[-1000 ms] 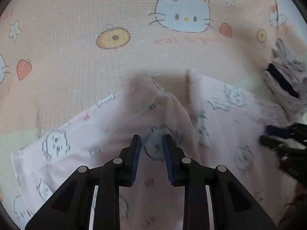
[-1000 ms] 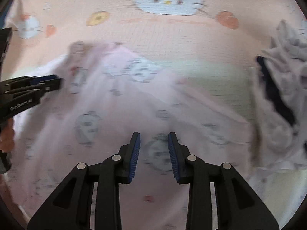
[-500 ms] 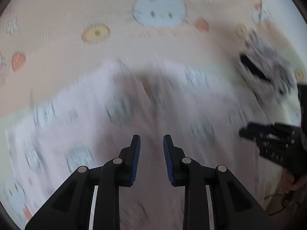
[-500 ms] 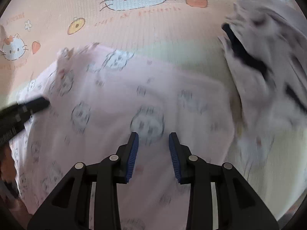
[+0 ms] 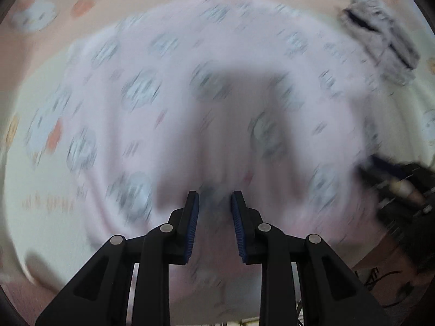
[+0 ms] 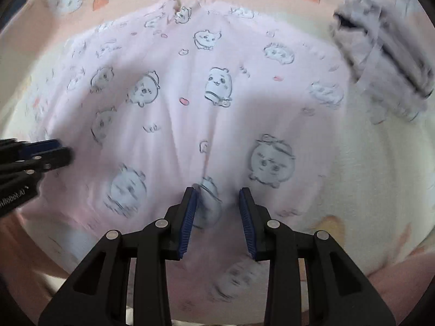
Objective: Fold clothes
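Observation:
A pale pink garment (image 6: pixel 217 81) printed with small cartoon animals lies spread over the bed sheet (image 6: pixel 375 179). Its near hem runs up into both grippers, and creases in the cloth converge on each pair of fingers. My right gripper (image 6: pixel 217 199) is shut on a bunched fold of that hem. My left gripper (image 5: pixel 214 203) holds the same garment (image 5: pixel 190 95) further left, in a heavily blurred view. Each gripper shows in the other's view: the left gripper (image 6: pixel 51 149) at the left edge, the right gripper (image 5: pixel 386 165) at the right.
A crumpled grey garment with dark stripes (image 6: pixel 386 62) lies at the far right on the sheet, just past the pink one (image 5: pixel 380 35). The pink cartoon-cat sheet (image 5: pixel 40 198) ends at the near edge below the grippers.
Both grippers have travelled back toward the near edge of the bed, dragging the pink garment with them. It now lies stretched out flatter, and the grey pile sits farther away.

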Available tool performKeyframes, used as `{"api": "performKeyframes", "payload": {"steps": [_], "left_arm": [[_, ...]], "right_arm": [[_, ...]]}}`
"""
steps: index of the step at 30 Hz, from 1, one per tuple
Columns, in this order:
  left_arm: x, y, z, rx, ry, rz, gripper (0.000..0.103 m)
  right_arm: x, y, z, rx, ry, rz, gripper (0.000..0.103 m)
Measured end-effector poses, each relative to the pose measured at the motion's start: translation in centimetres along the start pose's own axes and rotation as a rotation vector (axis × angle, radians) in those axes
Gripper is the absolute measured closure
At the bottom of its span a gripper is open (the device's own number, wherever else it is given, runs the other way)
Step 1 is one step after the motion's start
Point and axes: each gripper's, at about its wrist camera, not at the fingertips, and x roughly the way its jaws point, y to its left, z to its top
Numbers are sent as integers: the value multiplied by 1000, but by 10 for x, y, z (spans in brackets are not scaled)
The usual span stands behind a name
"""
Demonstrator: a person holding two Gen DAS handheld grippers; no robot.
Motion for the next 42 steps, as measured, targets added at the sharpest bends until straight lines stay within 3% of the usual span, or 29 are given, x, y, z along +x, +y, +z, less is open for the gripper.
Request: {"api": "performKeyframes", "payload": {"steps": [1, 5, 7, 9, 14, 17, 21, 23, 26, 28, 30, 33, 35, 39, 42], "left_arm": [[0, 5, -10, -13, 2, -8, 75], [-10, 16, -41, -3, -12, 25, 73], [-18, 22, -51, -23, -34, 15, 73], [-28, 28, -60, -52, -81, -30, 73], [-28, 23, -66, -28, -116, 33, 73], [-11, 16, -65, -38, -60, 89, 73], [-16, 42, -77, -133, -49, 47, 72], [-22, 57, -83, -195, -67, -20, 72], [-23, 71, -86, -273, -80, -144, 72], [-16, 65, -84, -253, -53, -109, 72], [-7, 57, -82, -223, -21, -58, 72], [-9, 53, -82, -206, -24, -33, 72], [-15, 53, -83, -212, -53, -60, 71], [-27, 42, -78, -188, -139, -149, 71], [-17, 38, -68, -160, -133, -152, 71]], "right_arm": [[-3, -2, -5, -6, 2, -43, 71], [-10, -25, -24, 86, 24, -57, 69], [-15, -28, -30, 107, 35, -111, 69], [-27, -27, -32, 131, 6, -73, 69], [-38, 1, -29, 106, -20, 92, 67], [-21, 13, -35, 69, 65, 14, 69], [-27, -4, -41, 168, 96, -32, 69], [-31, -12, -47, 221, 101, -37, 69], [-39, -11, -45, 274, 79, 90, 67], [-40, -4, -44, 276, 80, 140, 67], [-30, 9, -46, 222, 141, 91, 67], [-35, 16, -46, 207, 141, 56, 63], [-37, 16, -47, 232, 149, 57, 62], [-43, 17, -43, 290, 131, 155, 60], [-39, 23, -42, 317, 148, 216, 58]]}}
